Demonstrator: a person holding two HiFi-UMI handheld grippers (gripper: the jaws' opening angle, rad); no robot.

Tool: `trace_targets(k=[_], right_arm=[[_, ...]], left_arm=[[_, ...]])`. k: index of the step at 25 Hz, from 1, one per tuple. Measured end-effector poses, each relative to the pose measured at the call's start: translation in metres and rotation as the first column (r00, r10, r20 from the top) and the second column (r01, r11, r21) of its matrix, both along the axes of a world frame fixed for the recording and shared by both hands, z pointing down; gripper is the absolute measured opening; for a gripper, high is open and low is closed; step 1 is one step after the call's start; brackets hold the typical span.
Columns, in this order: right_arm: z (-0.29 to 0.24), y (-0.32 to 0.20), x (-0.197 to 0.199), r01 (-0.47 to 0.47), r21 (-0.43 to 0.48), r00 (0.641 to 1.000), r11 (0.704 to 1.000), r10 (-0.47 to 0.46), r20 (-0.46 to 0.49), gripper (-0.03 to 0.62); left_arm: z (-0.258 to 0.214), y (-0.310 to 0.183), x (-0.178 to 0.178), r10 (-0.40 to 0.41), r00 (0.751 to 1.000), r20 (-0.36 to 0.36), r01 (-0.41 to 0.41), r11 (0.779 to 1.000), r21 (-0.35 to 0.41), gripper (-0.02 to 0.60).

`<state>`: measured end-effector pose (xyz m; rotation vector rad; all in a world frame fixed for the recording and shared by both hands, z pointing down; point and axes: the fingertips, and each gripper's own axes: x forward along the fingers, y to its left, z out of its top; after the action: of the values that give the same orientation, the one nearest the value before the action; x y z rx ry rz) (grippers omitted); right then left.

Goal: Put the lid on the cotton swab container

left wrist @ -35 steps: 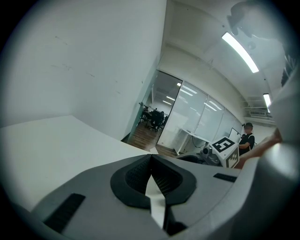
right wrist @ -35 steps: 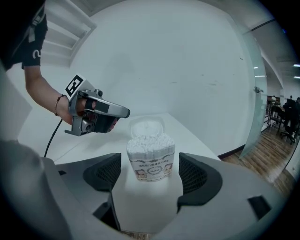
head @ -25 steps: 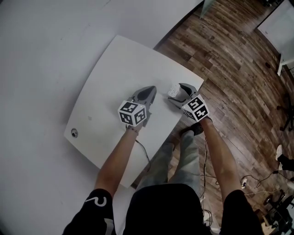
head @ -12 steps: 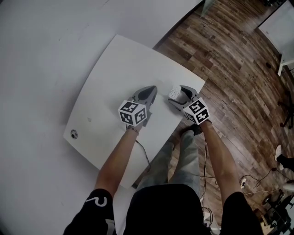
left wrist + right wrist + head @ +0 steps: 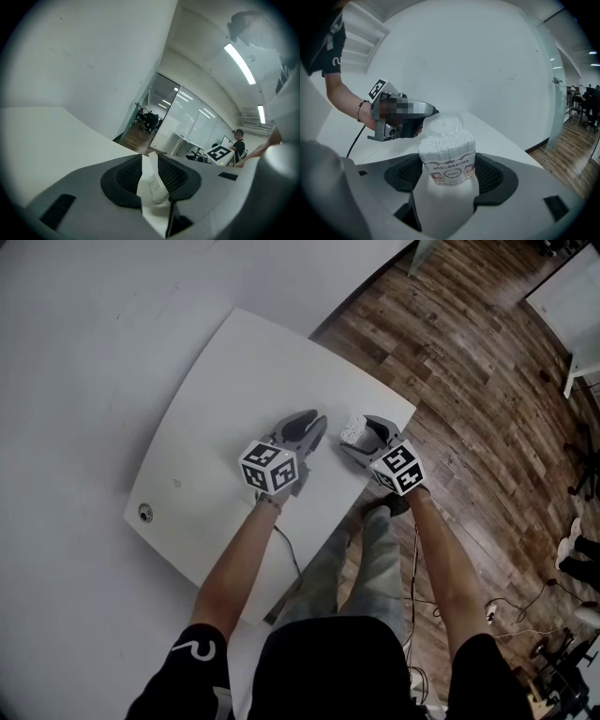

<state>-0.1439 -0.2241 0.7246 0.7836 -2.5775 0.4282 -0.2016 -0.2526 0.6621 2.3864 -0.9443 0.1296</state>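
Note:
A clear round cotton swab container [image 5: 447,157], full of white swabs and uncovered, stands on the white table [image 5: 234,381]. My right gripper [image 5: 449,172] is shut on its sides, having closed slightly on it in the last second. In the head view the container [image 5: 352,427] sits near the table's right corner inside the right gripper [image 5: 361,434]. The translucent lid [image 5: 443,125] hangs just behind and above the container's rim, tilted, with my left gripper [image 5: 427,116] shut on its edge. The left gripper view shows the lid [image 5: 152,180] edge-on between the jaws of the left gripper [image 5: 150,165]. From overhead the left gripper [image 5: 319,422] lies close to the left of the container.
The table's right edge and corner [image 5: 403,409] are just past the container, with wooden floor [image 5: 469,352] below. A small round fitting [image 5: 143,513] sits at the table's near left corner. A white wall [image 5: 94,315] borders the far side.
The left gripper with the lid has edged slightly to the right, closer to the container. The right gripper and the container have stayed in place.

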Motion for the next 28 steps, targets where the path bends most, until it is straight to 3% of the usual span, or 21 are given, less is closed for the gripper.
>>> trace_targets(k=[12, 28], right_arm=[[0.002, 0.0, 0.0, 0.001, 0.001, 1.0, 1.0, -0.001, -0.007, 0.362], [0.001, 0.002, 0.002, 0.007, -0.004, 1.0, 1.0, -0.007, -0.017, 0.362]], left_arm=[[-0.006, 0.003, 0.012, 0.022, 0.997, -0.08, -0.024, 0.999, -0.027, 0.101], [-0.017, 0.021, 0.049, 0.138, 0.982, -0.126, -0.143, 0.989, -0.03, 0.094]])
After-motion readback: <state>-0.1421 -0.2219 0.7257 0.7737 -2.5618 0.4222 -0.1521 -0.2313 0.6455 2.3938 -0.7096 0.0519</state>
